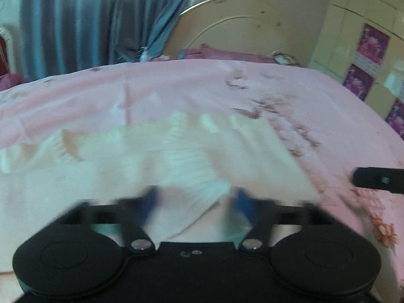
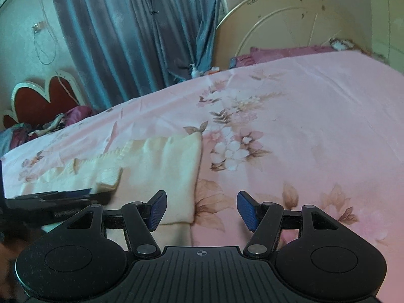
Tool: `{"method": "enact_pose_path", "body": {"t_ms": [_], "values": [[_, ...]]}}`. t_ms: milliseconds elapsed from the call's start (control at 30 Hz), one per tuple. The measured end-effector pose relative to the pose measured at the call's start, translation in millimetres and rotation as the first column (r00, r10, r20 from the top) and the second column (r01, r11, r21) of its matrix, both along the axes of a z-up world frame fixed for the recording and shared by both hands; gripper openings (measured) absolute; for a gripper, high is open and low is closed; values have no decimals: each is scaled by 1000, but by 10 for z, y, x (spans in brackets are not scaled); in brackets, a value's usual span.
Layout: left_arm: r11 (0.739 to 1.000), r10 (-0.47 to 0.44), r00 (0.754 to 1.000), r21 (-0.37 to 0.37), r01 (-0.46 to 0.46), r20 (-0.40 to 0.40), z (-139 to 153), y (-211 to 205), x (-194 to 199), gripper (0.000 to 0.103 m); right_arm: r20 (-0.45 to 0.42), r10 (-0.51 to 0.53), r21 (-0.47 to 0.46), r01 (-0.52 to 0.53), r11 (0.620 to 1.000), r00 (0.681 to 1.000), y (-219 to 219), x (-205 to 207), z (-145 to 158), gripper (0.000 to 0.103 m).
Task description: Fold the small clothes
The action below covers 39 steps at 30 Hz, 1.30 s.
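A small cream knitted garment (image 1: 141,159) lies flat on the pink floral bedsheet (image 1: 290,96), with a ribbed part folded over its middle. My left gripper (image 1: 197,202) is blurred and hovers low over the garment's near part; its blue pads stand wide apart with a flap of the cloth lying loose between them. In the right wrist view the garment (image 2: 171,166) sits left of centre, its ribbed cuff (image 2: 108,176) folded inward. My right gripper (image 2: 202,210) is open and empty just beyond the garment's right edge. The left gripper (image 2: 55,198) shows at the left edge there.
A cream headboard (image 2: 290,25) and purple pillows (image 2: 277,51) stand at the bed's far end. Blue-grey curtains (image 2: 136,32) hang behind. A heap of clothes (image 2: 50,125) and a red heart-shaped backrest (image 2: 43,98) lie far left. The right gripper's finger (image 1: 378,180) enters the left wrist view.
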<state>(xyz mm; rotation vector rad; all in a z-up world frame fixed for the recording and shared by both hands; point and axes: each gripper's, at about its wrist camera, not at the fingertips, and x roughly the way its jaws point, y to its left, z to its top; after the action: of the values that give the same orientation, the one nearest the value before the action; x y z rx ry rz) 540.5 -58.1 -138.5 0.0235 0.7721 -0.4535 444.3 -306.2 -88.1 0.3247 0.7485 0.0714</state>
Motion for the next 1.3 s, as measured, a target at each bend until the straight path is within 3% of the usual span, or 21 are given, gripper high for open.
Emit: {"method": "enact_pose_path", "body": {"t_ms": [33,100,233,267,300,333,367,500,567,600,667,733,767,867,933,967,1000,1167,1300], "values": [[1000,10,1000,17,-11,25,37,-1,-61,77,3,15,19,-15,1000,1000,21,7,14,62],[998,45,996,35,-47,81,141,95,-214,76,21,45,62,-46,997,999,90,40,39,62],[973,233,967,-28,-231,104,339,731,-523,66,36,103,152,-107,982,994,349,183,16,62],[961,275,957,-38,-272,96,349,917,-600,58,30,111,172,-114,978,993,416,232,-10,62],[949,314,946,-48,-311,79,342,1139,-684,46,24,120,182,-123,976,992,502,281,-40,57],[937,347,936,-51,-344,60,333,1333,-753,42,16,134,187,-135,973,991,570,326,-69,42],[927,375,926,-46,-373,49,320,1495,-815,42,2,143,189,-141,972,990,649,368,-104,37],[889,457,889,-31,-457,-24,175,1963,-905,49,-28,149,218,-140,966,988,809,508,-232,38],[878,470,881,-75,-473,-50,142,2094,-891,69,-44,141,229,-127,965,989,826,611,-299,38],[870,482,875,-93,-485,-50,121,2131,-870,68,-59,138,242,-120,963,989,839,654,-330,38],[865,491,870,-90,-493,-49,94,2157,-789,58,-78,144,268,-119,956,986,845,747,-388,38],[853,515,855,-64,-519,-61,52,2181,-690,41,-83,153,261,-127,957,985,881,809,-408,38],[849,520,851,-62,-525,-74,23,2207,-638,41,-83,157,260,-131,957,984,908,838,-413,38],[859,507,860,-52,-510,-55,-10,2202,-592,38,-85,171,259,-144,955,982,993,927,-439,37],[866,496,867,-44,-498,-48,-30,2170,-598,30,-83,187,227,-164,960,979,1068,968,-440,36],[870,489,871,-43,-491,-48,-31,2170,-589,29,-81,196,208,-176,962,977,1099,980,-434,17],[872,486,873,-41,-488,-45,-34,2164,-591,28,-83,213,196,-194,961,973,1131,991,-429,6],[882,470,882,-22,-471,-36,-31,2131,-594,21,-13,254,111,-251,961,967,1170,873,-240,5],[897,442,896,7,-442,-27,-23,2088,-571,11,93,188,39,-192,981,978,900,687,48,5]]}}
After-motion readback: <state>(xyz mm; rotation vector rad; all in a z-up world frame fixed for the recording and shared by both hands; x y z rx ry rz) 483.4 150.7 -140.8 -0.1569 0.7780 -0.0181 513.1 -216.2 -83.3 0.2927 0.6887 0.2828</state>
